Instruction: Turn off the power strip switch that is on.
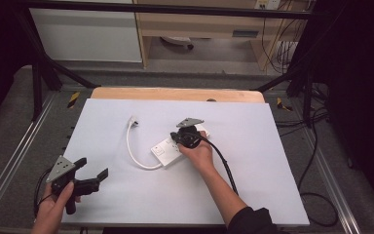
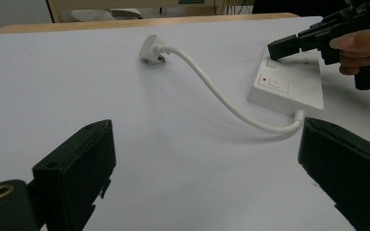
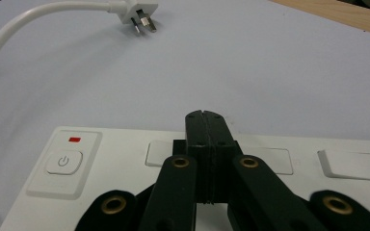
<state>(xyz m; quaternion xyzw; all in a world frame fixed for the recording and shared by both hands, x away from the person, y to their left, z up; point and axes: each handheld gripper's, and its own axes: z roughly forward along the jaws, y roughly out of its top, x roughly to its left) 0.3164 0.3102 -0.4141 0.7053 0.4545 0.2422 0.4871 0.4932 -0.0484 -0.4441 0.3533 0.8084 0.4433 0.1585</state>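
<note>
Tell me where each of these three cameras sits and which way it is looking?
High view: above the person's side, looking forward and down on the white table; both forearms, left gripper and right gripper show.
Left gripper view: rides the left gripper, looking across the table between its open jaws at the power strip.
Right gripper view: rides the right gripper, looking along its shut jaws over the strip.
Shared: both gripper views catch the plug and its cable.
</note>
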